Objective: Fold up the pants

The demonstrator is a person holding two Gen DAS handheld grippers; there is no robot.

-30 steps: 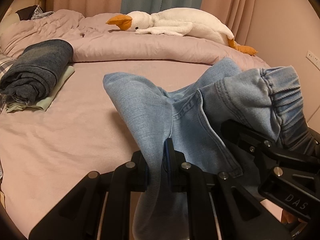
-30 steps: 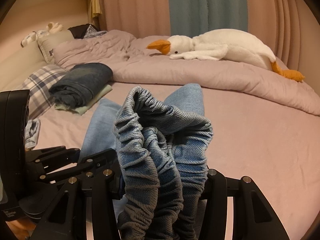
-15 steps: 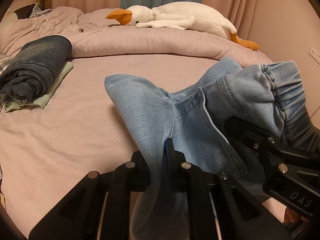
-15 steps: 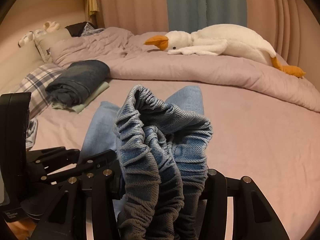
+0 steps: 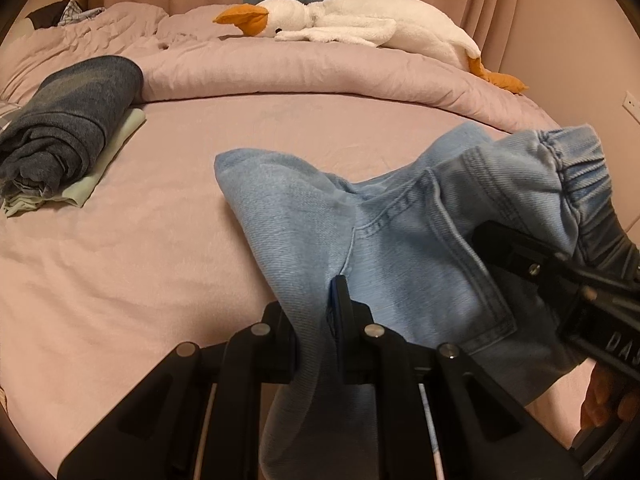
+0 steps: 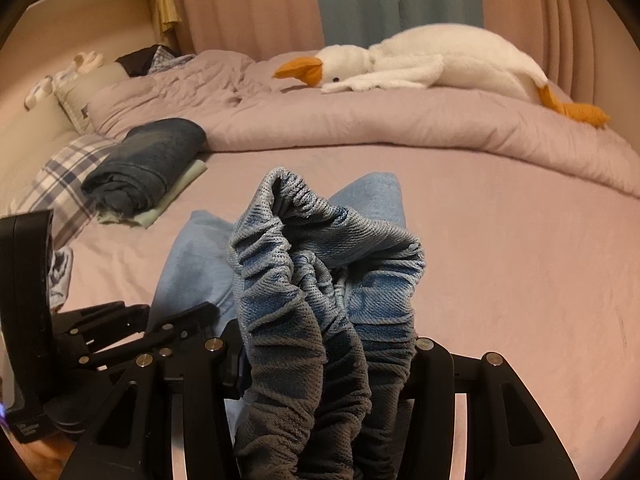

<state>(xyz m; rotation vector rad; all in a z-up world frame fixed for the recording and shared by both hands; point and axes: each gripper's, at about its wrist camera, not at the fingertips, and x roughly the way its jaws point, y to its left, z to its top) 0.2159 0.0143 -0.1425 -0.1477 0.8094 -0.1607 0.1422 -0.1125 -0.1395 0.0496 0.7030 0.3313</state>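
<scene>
Light blue denim pants [image 5: 392, 248] hang between my two grippers above the pink bed [image 5: 168, 240], with the legs trailing forward onto the sheet. My left gripper [image 5: 320, 320] is shut on a fold of the pants near the crotch seam. My right gripper [image 6: 324, 360] is shut on the bunched elastic waistband [image 6: 320, 280], which fills the gap between its fingers. The right gripper shows at the right edge of the left wrist view [image 5: 560, 276]. The left gripper shows at the lower left of the right wrist view [image 6: 132, 328].
A folded dark blue garment on a pale green one [image 5: 68, 128] lies at the left of the bed. A rolled pink duvet [image 5: 320, 72] with a white plush goose [image 5: 360, 24] lies across the back. A plaid pillow [image 6: 60, 176] sits at left.
Both grippers have moved forward and a little lower over the bed with the pants still held. The grips have not changed.
</scene>
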